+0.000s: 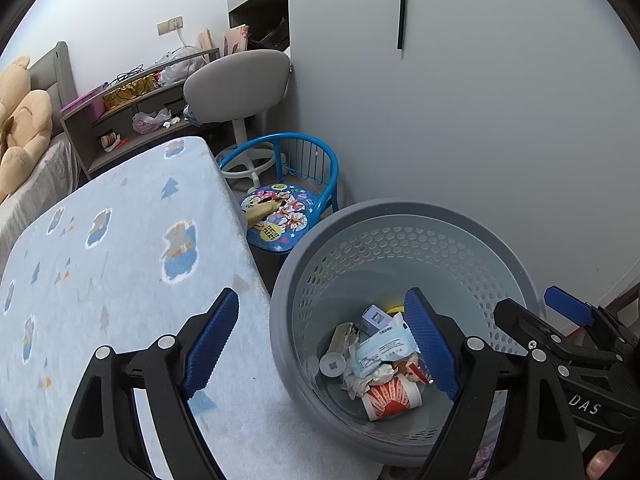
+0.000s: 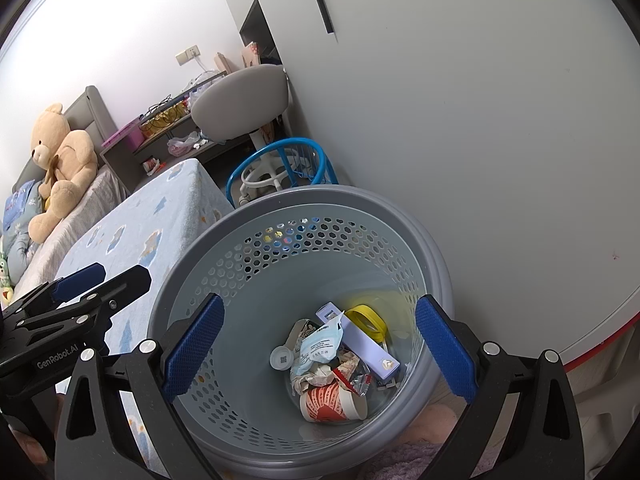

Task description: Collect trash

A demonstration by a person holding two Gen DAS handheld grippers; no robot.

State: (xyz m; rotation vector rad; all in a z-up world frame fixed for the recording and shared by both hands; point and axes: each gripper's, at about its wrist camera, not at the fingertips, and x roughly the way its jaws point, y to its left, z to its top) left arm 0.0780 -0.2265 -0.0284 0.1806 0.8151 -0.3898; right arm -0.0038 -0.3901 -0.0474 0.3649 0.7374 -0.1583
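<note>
Below right gripper point(image 2: 318, 346), trash point(image 2: 334, 364) inside basket point(image 2: 248, 240)

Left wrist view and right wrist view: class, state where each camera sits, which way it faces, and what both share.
Left wrist view: on the left gripper, angled down over the blue-patterned bedspread and the grey perforated plastic bin; its open fingers, the right gripper and a fingertip show.
Right wrist view: on the right gripper, angled down into the bin; its open fingers and the left gripper show.
Shared: bin, red paper cup, blue metal child's chair.
</note>
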